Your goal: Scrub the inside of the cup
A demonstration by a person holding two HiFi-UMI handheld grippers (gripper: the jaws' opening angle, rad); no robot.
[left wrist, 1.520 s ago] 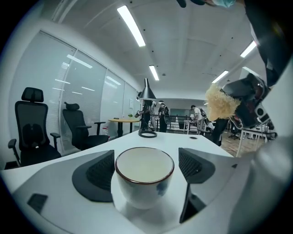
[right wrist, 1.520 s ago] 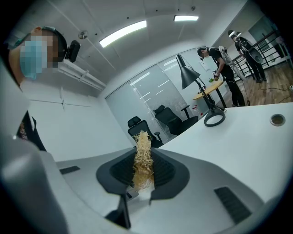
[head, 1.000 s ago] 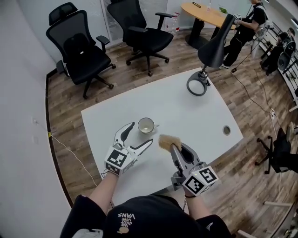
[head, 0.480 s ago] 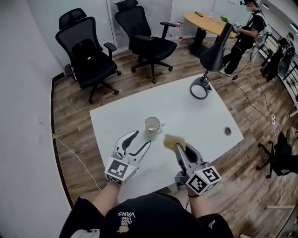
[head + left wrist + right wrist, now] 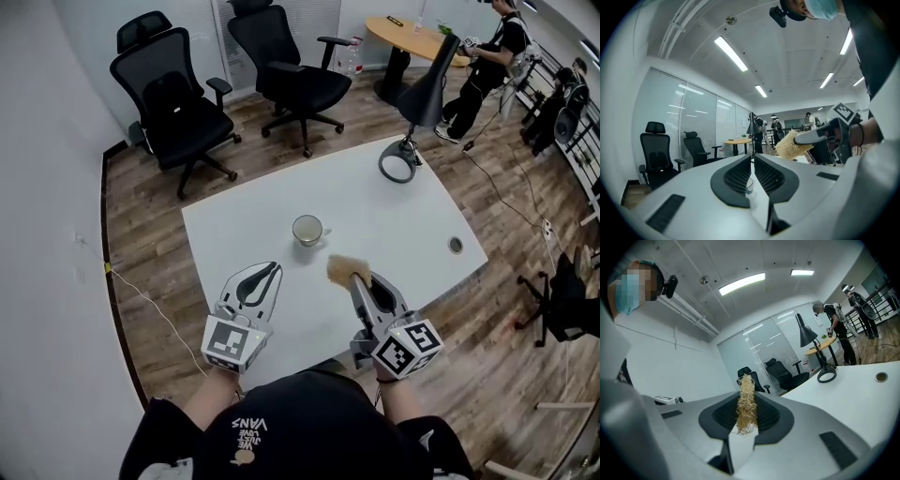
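Left tongs (image 5: 271, 271) just closed tip-to-tip with nothing between them, right tongs (image 5: 363, 281) clamped on the straw-coloured scrubber (image 5: 343, 268), cup (image 5: 307, 230) upright on the white table (image 5: 403, 230), 1 o'clock of left tongs, 11 o'clock of scrubber, clear of both.

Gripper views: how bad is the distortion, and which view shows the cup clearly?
Left gripper view: strong fisheye, dark corners, cup a small sliver. Right gripper view: same bend, no cup, scrubber sharp. Head view: even light, cup crisp on the white table.
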